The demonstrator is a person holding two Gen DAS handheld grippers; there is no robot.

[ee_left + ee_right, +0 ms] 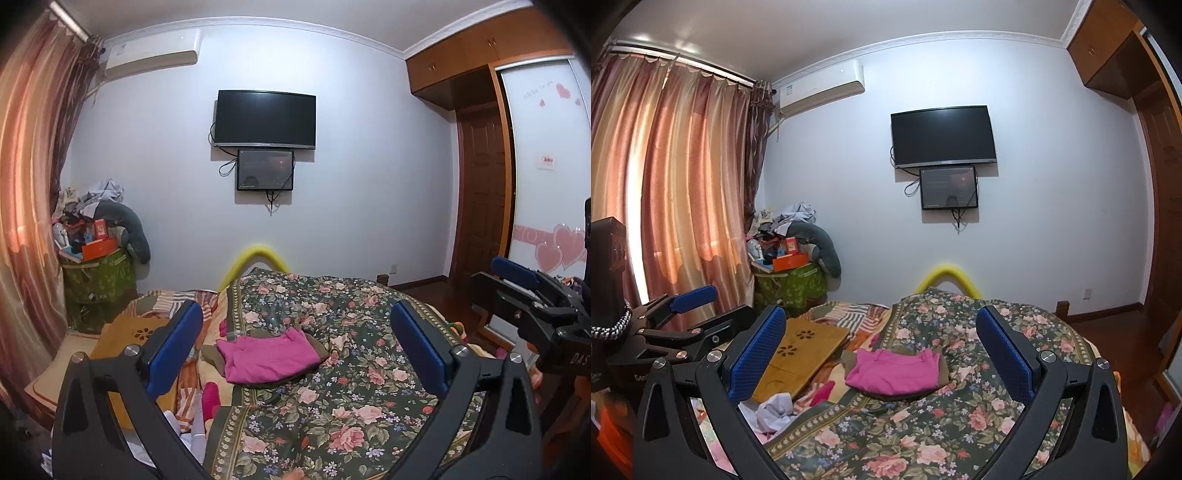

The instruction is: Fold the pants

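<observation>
The dark green quilt printed with pink roses (369,332) covers the bed in front of me and is the widest thing here. Its left edge, trimmed with a pale dotted border, runs from the near bottom up toward the yellow padded arch at the foot of the bed (947,275). Its right edge drops off toward the reddish wooden floor (1115,328). Most of the quilt's near half and right half lies bare, with only soft wrinkles.

Left of the quilt's edge a striped orange sheet (846,314) shows, and on it a flat bamboo lap tray with flower-shaped cutouts (801,354) lies tilted. A crumpled white cloth (775,408) sits by the quilt's near left edge.

The folded pants, bright pink over an olive-brown layer (267,358), lie as a squarish packet on the quilt close to its left edge, about midway up the bed. They sit ahead of both my claws, touching neither.

My left gripper (295,350) is held above the near part of the quilt, its 2 blue-padded fingers spread wide and grasping nothing. My right gripper (881,356) is the same: spread wide, nothing between the pads, well short of the pants. Each claw shows at the side of the other's view, apart from it.
</observation>
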